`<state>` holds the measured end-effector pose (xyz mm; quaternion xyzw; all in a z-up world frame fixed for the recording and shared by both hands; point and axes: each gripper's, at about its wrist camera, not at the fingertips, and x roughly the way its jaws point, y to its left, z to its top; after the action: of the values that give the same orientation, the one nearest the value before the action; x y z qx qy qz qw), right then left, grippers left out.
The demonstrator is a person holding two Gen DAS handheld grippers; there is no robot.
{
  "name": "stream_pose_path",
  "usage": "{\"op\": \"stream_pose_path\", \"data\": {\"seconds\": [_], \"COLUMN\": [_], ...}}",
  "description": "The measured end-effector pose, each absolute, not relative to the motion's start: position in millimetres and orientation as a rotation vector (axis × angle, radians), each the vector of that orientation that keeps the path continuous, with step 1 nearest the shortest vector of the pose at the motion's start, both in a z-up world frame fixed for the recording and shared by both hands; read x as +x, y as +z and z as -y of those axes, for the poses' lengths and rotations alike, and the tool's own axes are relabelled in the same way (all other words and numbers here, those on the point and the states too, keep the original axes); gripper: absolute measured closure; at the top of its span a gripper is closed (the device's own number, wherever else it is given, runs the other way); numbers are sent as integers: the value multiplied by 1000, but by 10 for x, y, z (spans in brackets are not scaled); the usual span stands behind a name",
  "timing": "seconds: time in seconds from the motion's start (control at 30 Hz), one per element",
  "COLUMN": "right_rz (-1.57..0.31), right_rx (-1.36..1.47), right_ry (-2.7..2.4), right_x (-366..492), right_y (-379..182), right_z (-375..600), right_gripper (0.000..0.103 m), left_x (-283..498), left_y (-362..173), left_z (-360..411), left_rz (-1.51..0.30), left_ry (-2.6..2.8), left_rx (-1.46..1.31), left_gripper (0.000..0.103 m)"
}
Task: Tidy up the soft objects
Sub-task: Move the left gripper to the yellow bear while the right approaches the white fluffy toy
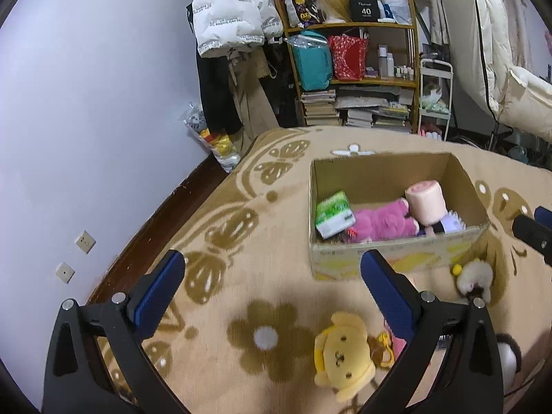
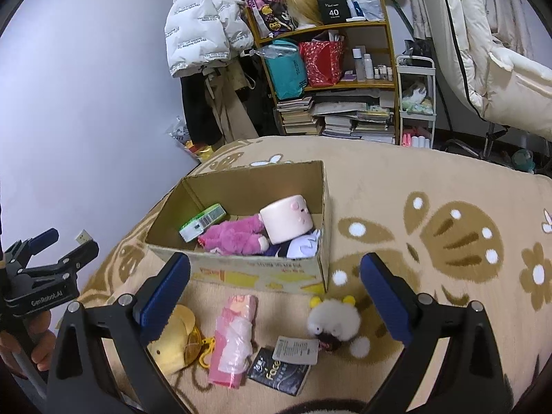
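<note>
Cardboard box (image 2: 276, 272) on the patterned blanket (image 2: 431, 186), already holding a pink plush (image 2: 234, 238). Nearer, awaiting collection: yellow plush (image 1: 345, 355), fluffy white toy (image 2: 333, 317). Left tool (image 1: 272, 289) and right tool (image 2: 276, 286) both spread apart, empty, poised above.

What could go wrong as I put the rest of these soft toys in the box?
The open cardboard box already looks crowded on its right side, so the fluffy white toy may perch there and roll out. The yellow bear plush trails a yellow clip that might snag the patterned blanket.
</note>
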<state>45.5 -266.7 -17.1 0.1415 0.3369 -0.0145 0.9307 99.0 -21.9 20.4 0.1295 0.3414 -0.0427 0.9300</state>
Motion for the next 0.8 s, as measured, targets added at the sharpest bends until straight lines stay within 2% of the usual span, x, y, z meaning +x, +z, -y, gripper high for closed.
{"op": "stream_pose_path", "data": {"seconds": [0.37, 0.8], "right_rz": [-713, -723], "right_rx": [291, 341], "right_ry": [-33, -73], "right_x": [216, 206], "right_y": [-279, -464], "right_z": [2585, 2684], "right_gripper": [0, 0], "left_x": [674, 708], "left_y": [12, -254], "left_z": [123, 181], "left_rz": [-775, -842], "left_ry": [-74, -68], "left_rx": [259, 280], "left_gripper": [2, 2]}}
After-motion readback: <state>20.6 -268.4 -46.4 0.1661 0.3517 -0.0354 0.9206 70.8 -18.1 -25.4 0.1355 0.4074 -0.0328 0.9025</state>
